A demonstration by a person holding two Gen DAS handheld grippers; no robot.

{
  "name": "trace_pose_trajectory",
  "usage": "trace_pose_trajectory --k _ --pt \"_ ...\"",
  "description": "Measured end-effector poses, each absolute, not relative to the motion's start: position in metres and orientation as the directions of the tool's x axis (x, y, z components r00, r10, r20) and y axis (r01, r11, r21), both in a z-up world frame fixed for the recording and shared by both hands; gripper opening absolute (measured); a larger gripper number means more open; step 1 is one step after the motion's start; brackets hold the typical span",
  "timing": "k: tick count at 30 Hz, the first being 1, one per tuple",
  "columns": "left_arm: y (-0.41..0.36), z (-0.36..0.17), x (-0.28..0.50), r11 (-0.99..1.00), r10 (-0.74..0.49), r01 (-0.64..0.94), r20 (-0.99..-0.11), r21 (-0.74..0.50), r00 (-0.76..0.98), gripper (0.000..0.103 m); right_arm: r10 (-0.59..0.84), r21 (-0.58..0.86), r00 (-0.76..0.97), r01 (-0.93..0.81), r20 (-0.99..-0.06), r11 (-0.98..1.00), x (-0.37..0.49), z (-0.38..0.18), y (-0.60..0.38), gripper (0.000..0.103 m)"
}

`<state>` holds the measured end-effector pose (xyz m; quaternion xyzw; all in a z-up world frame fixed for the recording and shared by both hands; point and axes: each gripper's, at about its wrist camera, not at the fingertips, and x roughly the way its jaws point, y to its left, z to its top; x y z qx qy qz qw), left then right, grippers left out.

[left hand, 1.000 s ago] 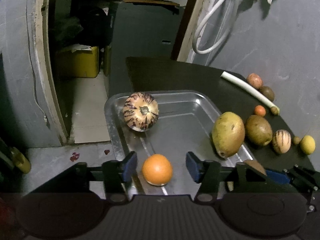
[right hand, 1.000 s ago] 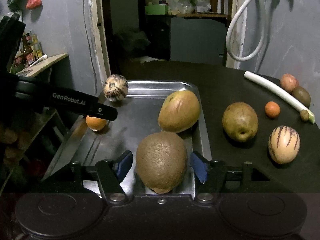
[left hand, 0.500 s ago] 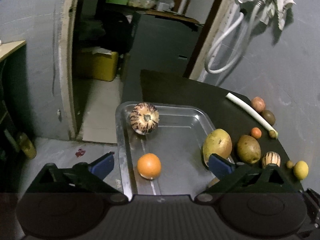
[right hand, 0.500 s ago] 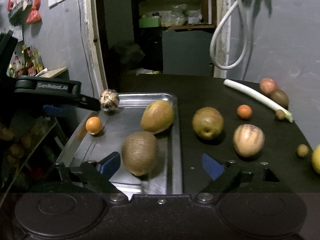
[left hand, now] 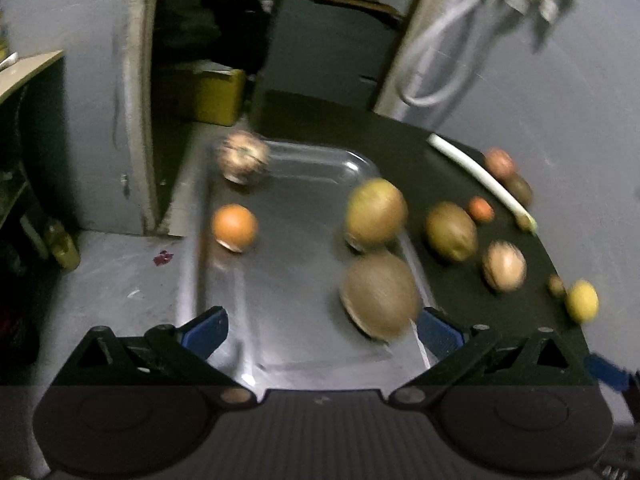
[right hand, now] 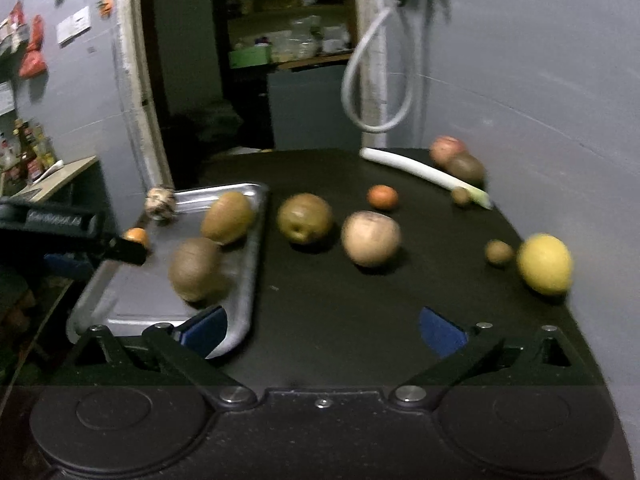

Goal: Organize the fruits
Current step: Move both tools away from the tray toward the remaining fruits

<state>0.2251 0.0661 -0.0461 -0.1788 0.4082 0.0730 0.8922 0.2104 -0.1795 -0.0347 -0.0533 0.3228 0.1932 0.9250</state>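
A metal tray (left hand: 304, 344) (right hand: 244, 280) holds an orange (left hand: 234, 227) (right hand: 136, 235), a striped melon (left hand: 243, 156) (right hand: 160, 203), a yellow-green mango (left hand: 376, 212) (right hand: 228, 218) and a brown kiwi-like fruit (left hand: 380, 294) (right hand: 196, 268). On the black table lie a green pear (right hand: 305, 218), a pale striped fruit (right hand: 371, 238), a small orange fruit (right hand: 383, 196) and a lemon (right hand: 545, 263). My left gripper (left hand: 322, 330) is open and empty above the tray's near end. My right gripper (right hand: 323, 328) is open and empty over the table, right of the tray.
A white leek (right hand: 424, 172), a red fruit (right hand: 447, 147), a dark fruit (right hand: 466, 168) and two small brown fruits (right hand: 499, 252) lie along the table's right edge by the grey wall. A white hose (right hand: 376, 80) hangs behind. An open doorway is at left.
Both grippers opened wide and pulled back. The left let go of the orange, the right let go of the brown fruit; both fruits lie in the tray. The right gripper swung right.
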Motion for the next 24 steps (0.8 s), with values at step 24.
trace_pose_trajectory --k 24 --pt "-0.073 -0.056 0.239 0.993 -0.111 0.021 -0.817 -0.120 0.566 0.102 0.126 0.014 0.675 -0.169 -0.727 0.986 0.177 -0.070 -0.309 0.102"
